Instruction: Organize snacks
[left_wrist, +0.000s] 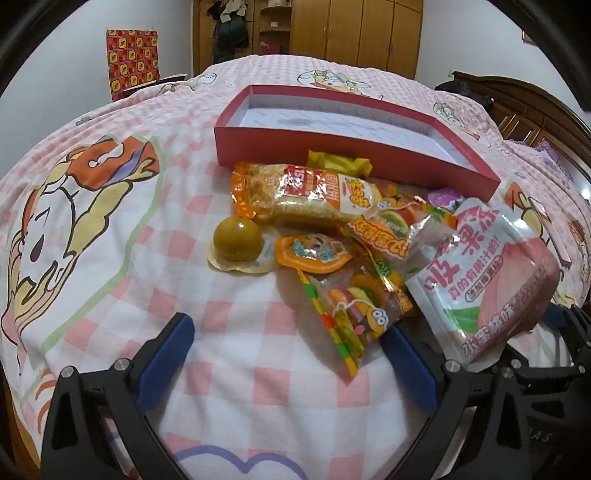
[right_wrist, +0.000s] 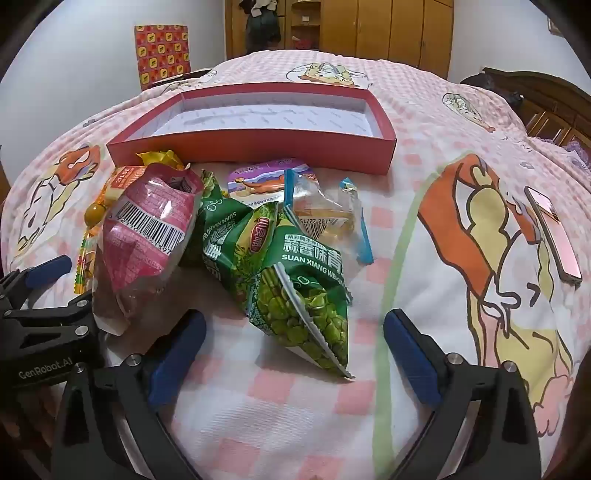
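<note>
A pile of snacks lies on the bed in front of an empty red box (left_wrist: 295, 146) (right_wrist: 258, 151). In the left wrist view I see a rice-cracker pack (left_wrist: 314, 195), a round yellow jelly cup (left_wrist: 238, 243), a gummy bag (left_wrist: 354, 310) and a pink-and-white peach pouch (left_wrist: 487, 273). My left gripper (left_wrist: 288, 347) is open, just short of the gummy bag. The right wrist view shows the pink pouch's back (right_wrist: 144, 236), green pea packets (right_wrist: 295, 288), a clear blue-edged cake wrapper (right_wrist: 325, 218) and a purple-lidded cup (right_wrist: 266, 181). My right gripper (right_wrist: 295, 343) is open around the nearest pea packet's corner.
A pink checked bedsheet with cartoon prints (left_wrist: 110, 229) covers the bed. A pink phone (right_wrist: 554, 236) lies at the right. The other gripper (right_wrist: 40, 314) shows at the left edge. Wooden wardrobes (left_wrist: 354, 33) and a wooden headboard (right_wrist: 543, 103) stand behind.
</note>
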